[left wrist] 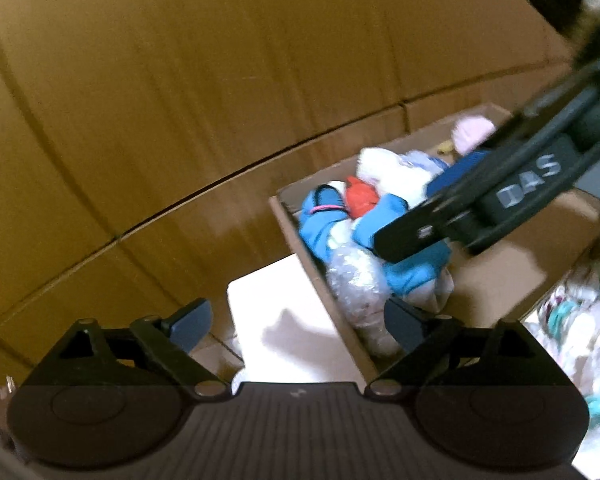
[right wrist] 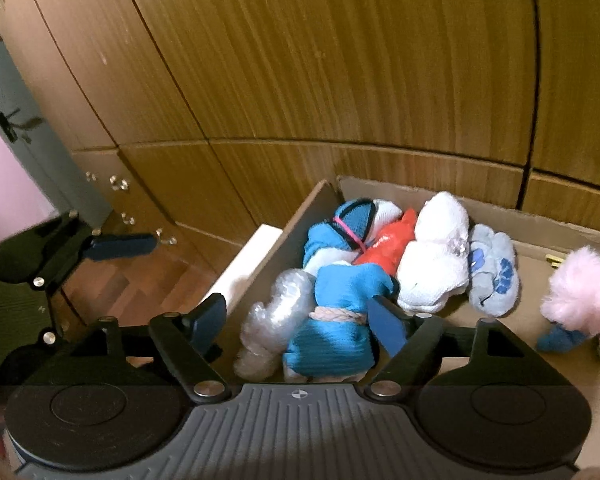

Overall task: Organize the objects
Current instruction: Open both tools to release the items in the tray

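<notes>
An open cardboard box holds soft things: a blue cloth bundle tied with a pale braided cord, a bubble-wrap bundle, a second blue bundle with a pink band, a red piece, a white knitted piece, a grey plush and a pink fluffy toy. My right gripper hangs open just over the corded blue bundle, pads apart from it. My left gripper is open and empty over the box's left wall. The right gripper crosses the left wrist view.
A white block lies against the box's outer left side. Wooden wardrobe doors and drawers with small metal handles rise close behind. Parquet floor shows at the left. Patterned pale fabric lies right of the box.
</notes>
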Motion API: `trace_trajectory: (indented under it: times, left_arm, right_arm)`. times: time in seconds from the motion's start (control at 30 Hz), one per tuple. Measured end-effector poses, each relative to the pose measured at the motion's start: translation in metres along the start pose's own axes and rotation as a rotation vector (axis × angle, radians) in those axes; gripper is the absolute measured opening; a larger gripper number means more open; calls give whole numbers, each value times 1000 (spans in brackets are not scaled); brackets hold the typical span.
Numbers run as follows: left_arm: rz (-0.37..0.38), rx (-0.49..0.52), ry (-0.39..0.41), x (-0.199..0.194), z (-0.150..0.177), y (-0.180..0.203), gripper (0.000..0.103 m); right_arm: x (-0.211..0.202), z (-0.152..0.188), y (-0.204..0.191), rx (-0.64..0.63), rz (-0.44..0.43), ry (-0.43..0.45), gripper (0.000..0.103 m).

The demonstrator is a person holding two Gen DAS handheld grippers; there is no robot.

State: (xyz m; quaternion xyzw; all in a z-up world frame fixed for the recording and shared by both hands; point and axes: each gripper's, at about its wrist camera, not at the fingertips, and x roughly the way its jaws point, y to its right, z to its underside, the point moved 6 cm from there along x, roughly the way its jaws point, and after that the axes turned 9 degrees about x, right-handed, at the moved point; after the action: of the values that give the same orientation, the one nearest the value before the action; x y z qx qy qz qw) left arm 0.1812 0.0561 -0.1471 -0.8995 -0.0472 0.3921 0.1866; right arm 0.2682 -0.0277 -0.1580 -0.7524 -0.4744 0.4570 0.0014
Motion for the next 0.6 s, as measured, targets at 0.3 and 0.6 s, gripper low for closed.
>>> trace_trajectory:
  times: [0.3, 0.6]
  left_arm:
    - [16, -313, -40, -20, 11, -13, 100]
    - [48, -372, -21, -29, -1, 16, 101]
  right_arm:
    - [-41, 17, 6, 57, 23, 53, 87]
    - [-74, 34, 34, 115, 112, 101, 91]
